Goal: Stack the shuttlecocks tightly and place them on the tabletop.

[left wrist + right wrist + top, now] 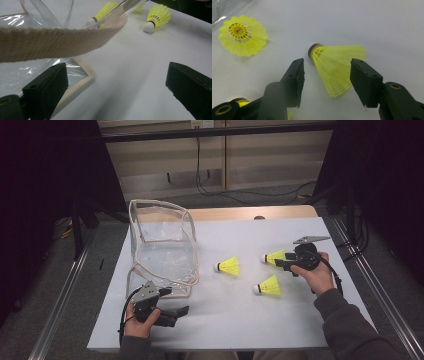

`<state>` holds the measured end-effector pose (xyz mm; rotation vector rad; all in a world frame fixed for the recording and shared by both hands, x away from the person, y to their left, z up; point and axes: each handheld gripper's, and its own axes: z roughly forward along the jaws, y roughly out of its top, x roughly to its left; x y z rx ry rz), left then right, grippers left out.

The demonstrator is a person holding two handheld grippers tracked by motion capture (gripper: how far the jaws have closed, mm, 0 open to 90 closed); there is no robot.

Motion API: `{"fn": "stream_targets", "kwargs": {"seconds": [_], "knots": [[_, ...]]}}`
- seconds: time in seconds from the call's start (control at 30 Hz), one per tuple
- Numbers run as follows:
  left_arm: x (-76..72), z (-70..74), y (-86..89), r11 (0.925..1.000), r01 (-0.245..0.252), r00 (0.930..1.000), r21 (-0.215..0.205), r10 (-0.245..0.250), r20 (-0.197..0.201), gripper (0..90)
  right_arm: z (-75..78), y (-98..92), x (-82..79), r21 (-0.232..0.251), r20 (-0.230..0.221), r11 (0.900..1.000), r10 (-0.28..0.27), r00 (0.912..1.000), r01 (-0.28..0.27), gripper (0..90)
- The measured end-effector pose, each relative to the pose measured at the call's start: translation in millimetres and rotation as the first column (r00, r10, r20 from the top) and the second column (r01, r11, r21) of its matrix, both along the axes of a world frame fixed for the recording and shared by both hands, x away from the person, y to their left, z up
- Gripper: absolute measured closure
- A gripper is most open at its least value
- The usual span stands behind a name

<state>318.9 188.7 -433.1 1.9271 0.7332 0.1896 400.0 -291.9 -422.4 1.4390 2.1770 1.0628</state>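
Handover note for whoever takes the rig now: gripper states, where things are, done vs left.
Left hand-held gripper: open, holding nothing, resting on the white table beside the clear plastic bag with beige webbing trim.
Right hand-held gripper: open, jaws either side of the far-right yellow plastic shuttlecock, pads not pressing on it.
The middle shuttlecock and the near shuttlecock lie loose on the table.
Done: no shuttlecock seen inside the bag.
Left: probably close on this one, bag it, then the other two.
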Motion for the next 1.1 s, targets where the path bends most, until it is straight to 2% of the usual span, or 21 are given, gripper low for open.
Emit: {"fn": "stream_targets", "kwargs": {"seconds": [0.27, 0.63, 0.9, 1.1], "knots": [[0.0, 0.2, 0.1, 1.0, 0.0, 1.0, 0.001, 0.0, 0.0, 4.3, -7.1, 4.7, 4.0, -0.014, -0.001, 1.0, 0.011, 0.9999, -0.011, 51.9], [0.1, 0.2, 0.4, 1.0, 0.0, 1.0, 0.001, 0.0, -0.001, 4.3, -12.8, 10.2, 8.6, -0.034, -0.004, 0.998, 0.043, 0.9991, -0.043, 69.6], [0.5, -0.1, 0.2, 1.0, 0.0, 1.0, 0.0, 0.0, -0.002, 4.3, -12.9, 11.4, 10.9, -0.019, -0.001, 0.997, 0.075, 0.9972, -0.075, 85.9], [0.4, -0.2, 0.1, 1.0, 0.0, 1.0, -0.001, 0.0, -0.002, 4.3, -8.3, 11.4, 10.9, -0.008, -0.009, 0.994, 0.107, 0.9942, -0.107, 88.7]]}}
